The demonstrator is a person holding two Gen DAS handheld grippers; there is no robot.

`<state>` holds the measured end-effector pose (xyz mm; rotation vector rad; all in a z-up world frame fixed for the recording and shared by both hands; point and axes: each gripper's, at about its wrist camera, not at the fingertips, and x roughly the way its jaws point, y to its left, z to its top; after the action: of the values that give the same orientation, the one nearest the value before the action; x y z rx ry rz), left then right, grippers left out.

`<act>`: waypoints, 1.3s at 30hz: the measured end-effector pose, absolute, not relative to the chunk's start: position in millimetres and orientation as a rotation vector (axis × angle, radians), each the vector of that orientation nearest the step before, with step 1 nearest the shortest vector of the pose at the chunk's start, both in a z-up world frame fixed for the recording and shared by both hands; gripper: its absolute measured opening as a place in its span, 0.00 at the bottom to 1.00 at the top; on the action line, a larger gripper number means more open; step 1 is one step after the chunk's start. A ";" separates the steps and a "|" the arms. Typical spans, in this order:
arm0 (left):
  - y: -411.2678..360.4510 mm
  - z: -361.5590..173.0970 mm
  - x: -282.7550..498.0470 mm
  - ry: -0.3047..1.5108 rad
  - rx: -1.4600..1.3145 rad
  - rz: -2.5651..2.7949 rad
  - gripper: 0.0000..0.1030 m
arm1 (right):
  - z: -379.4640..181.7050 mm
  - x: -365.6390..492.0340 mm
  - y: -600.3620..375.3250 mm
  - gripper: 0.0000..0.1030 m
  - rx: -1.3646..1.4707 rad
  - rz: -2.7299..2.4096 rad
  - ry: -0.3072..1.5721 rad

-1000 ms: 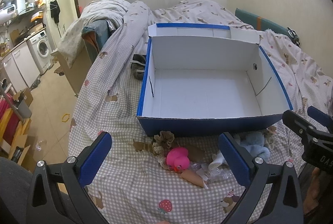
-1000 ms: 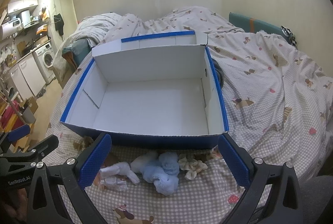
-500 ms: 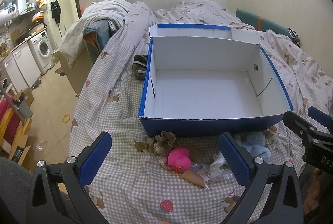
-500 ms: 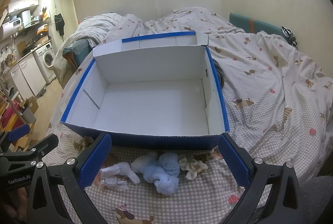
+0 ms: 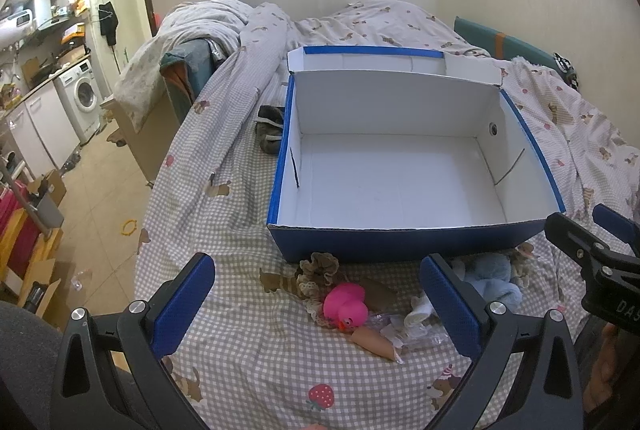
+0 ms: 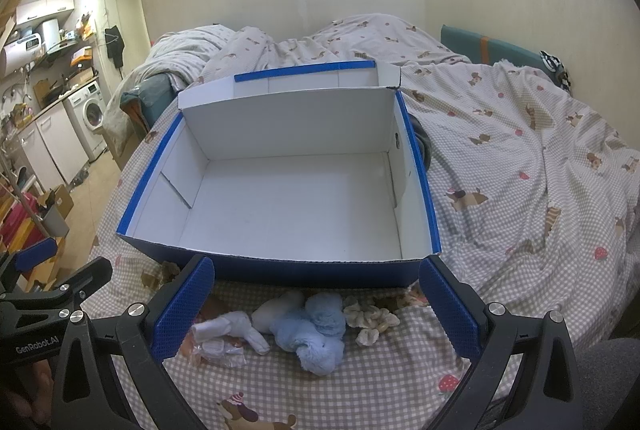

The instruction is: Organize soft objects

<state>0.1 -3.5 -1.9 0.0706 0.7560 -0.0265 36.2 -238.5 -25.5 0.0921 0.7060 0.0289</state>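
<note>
An empty blue box with a white inside sits on the checked bedspread. In front of it lies a row of small soft things: a brown frilly scrunchie, a pink rubber duck, a tan cone-shaped piece, white socks, a light blue plush toy and a cream scrunchie. My left gripper hangs open above the duck and brown scrunchie. My right gripper hangs open above the blue plush. Neither holds anything.
Dark socks lie left of the box. A rumpled duvet is heaped at the bed's far end. The bed's left edge drops to a tiled floor with a washing machine and cardboard boxes.
The left wrist view has shifted slightly, so the box and items sit a little further right. The right gripper and the objects have stayed put.
</note>
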 end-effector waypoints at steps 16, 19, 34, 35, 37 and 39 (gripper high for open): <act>-6.9 1.1 -1.5 0.736 0.111 -0.026 0.99 | -24.2 36.7 -235.4 1.00 0.087 0.051 0.717; -5.9 5.8 2.4 0.751 0.141 -0.007 0.99 | -20.2 39.6 -240.6 1.00 0.105 0.063 0.732; 40.3 14.0 54.7 0.996 0.060 0.062 0.99 | -45.1 93.4 -270.1 1.00 0.200 0.162 1.015; 48.5 8.9 64.0 1.039 0.061 0.098 0.99 | -48.7 95.5 -271.6 1.00 0.201 0.155 1.026; 56.9 -3.2 75.3 1.103 0.078 0.130 0.99 | -56.2 98.5 -275.5 1.00 0.210 0.138 1.047; 62.8 -13.0 81.9 1.134 0.076 0.144 0.99 | -65.9 99.9 -279.8 1.00 0.237 0.122 1.067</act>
<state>81.9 62.8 -13.0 0.0763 1.1340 0.1443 99.9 -279.8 -65.9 0.2366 1.0673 0.1217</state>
